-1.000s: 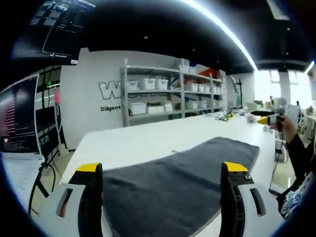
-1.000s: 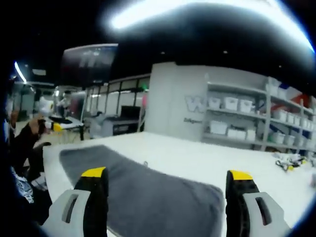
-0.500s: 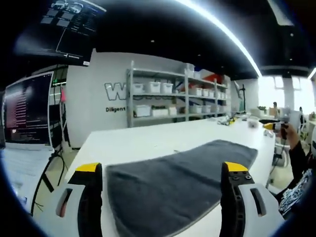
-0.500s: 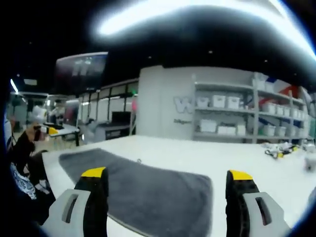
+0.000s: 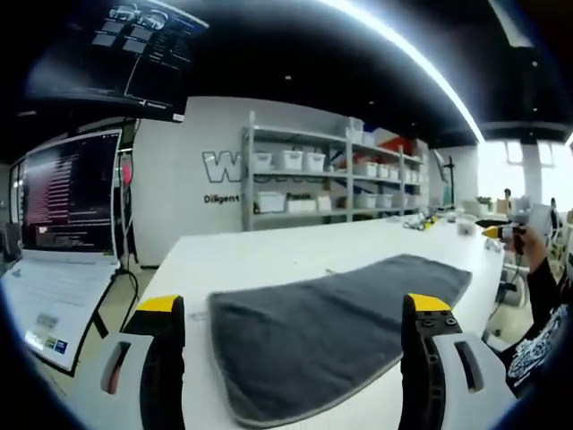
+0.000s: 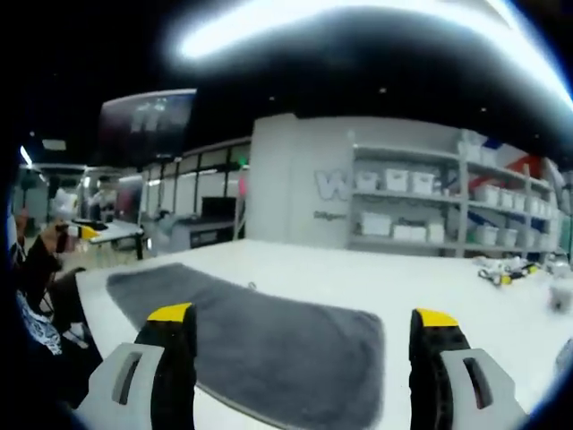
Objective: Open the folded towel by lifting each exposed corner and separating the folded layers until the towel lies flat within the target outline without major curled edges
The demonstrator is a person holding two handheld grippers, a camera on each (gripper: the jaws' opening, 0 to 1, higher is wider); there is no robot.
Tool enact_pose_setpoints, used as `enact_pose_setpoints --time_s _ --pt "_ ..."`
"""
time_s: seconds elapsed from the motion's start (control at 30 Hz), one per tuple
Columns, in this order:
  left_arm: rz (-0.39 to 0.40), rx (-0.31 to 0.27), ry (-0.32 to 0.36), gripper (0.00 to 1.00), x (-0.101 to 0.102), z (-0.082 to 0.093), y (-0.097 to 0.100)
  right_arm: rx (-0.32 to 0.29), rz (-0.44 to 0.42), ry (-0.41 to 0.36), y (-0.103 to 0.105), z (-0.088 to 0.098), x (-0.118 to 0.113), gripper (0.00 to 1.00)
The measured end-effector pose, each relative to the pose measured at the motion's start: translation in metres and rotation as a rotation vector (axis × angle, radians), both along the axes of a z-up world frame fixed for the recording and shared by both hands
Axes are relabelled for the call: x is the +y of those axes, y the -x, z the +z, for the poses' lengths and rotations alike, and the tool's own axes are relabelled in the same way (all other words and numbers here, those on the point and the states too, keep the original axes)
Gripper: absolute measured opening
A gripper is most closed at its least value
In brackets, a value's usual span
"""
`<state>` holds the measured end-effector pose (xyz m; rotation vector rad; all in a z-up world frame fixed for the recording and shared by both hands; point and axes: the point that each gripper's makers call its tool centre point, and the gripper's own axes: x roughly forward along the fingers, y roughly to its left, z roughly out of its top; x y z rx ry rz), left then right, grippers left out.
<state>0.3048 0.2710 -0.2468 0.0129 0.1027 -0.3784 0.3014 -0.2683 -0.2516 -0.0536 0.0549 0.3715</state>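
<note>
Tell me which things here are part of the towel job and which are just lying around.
Part of the job:
grey towel, folded on the white table
left gripper, jaws apart
right gripper, jaws apart

Lying about:
shelving with bins
laptop
small clutter at the table's far end
</note>
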Motion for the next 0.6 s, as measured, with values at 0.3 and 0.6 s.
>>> enact_pose_setpoints --time_s 0.3,0.6 --pt "0.007 0.013 -0.013 1.00 0.001 -0.003 -0.003 0.000 -0.011 -0.008 0.003 -0.003 -0.011 1.00" --pt "-0.007 0.040 -0.046 0.99 -0.001 -0.006 -0.021 0.009 -0.034 -0.029 -0.001 -0.009 -0.028 1.00"
